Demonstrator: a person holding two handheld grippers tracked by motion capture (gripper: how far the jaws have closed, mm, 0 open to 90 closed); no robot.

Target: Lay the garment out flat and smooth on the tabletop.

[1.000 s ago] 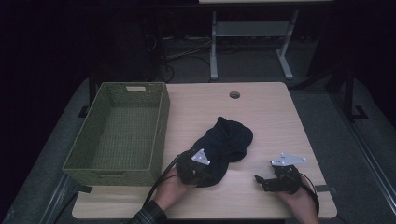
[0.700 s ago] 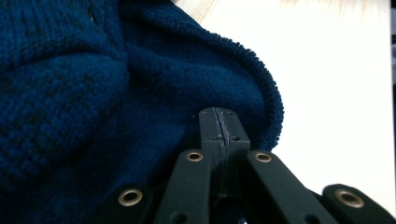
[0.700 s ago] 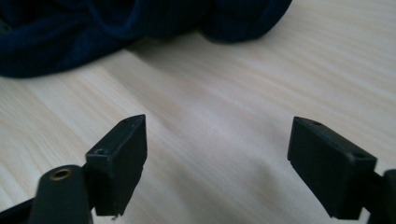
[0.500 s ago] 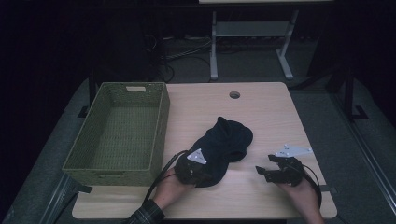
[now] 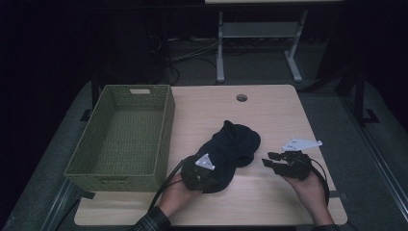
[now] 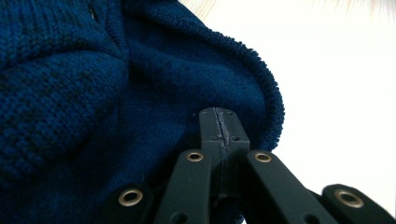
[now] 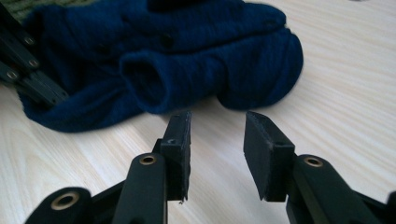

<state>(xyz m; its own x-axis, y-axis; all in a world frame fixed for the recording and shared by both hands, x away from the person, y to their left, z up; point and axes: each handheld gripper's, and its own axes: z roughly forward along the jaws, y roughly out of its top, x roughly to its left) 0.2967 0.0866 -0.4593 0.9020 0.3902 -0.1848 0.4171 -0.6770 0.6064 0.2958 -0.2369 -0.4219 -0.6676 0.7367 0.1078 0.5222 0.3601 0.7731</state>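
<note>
So the dark blue knit garment (image 5: 230, 153) was lying bunched up around the middle of the wooden table (image 5: 269, 110), a bit toward the near edge, with one bit of it poking up at the far end. The left gripper (image 5: 202, 169) sat at the garment's near-left corner, and in the left gripper view its jaws were pressed flat together with the blue fabric (image 6: 116, 93) folded all around them; looked like a bit of the knit edge was pinched in there, though I couldn't see the cloth between the pads for sure. The right gripper (image 7: 217, 140) was just to the right of the garment, apart from it, jaws spread with nothing between them, only bare table in the gap, and an open cuff or sleeve end (image 7: 154, 86) of the knit was facing it. In the high view the right gripper (image 5: 275, 160) was low over the table with the grey plate (image 5: 300, 143) on top. Off to the left stood an olive-green woven basket (image 5: 166, 125), its right wall close to the garment but not touching, and it had nothing in it. Far side of the table had a small round cable hole (image 5: 241, 98). Black cables (image 5: 166, 180) trailed from the left gripper toward the near edge, right along the basket's near-right corner.
</note>
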